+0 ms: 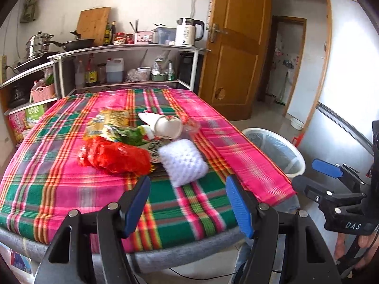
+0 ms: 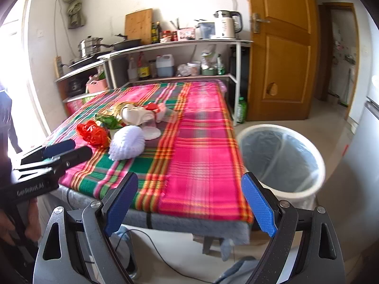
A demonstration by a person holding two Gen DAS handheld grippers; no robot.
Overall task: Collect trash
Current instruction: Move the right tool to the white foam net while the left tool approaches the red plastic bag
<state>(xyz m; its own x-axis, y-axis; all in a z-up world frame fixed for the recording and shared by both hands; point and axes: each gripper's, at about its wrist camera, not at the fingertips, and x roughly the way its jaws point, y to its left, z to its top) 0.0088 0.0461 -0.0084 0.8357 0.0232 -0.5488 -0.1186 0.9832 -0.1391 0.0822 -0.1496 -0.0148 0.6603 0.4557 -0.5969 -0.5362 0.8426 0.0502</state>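
Small kitchen; table (image 1: 59, 196) under a plaid cloth, shelves behind, door to the right. Trash sits heaped mid-table: red bag (image 1: 113, 157), white foam net (image 1: 182, 163), green wrapper (image 1: 129, 136), yellow packet (image 1: 106, 120), crushed white cup (image 1: 169, 127). Items touch and overlap.

Your left gripper (image 1: 188, 203) is spread wide, empty, near the table's front edge, aimed at the foam net. Your right gripper (image 2: 189, 203) is also spread, empty, off the table's near corner.

Bin (image 2: 281, 158) stands on the floor just beside the table, lined with a clear bag; nothing visible inside.

Risks, as judgement: foam net is soft and may slip or drag its neighbours along; thin film bags may snag the cloth; a release short of the bin drops trash on the floor.
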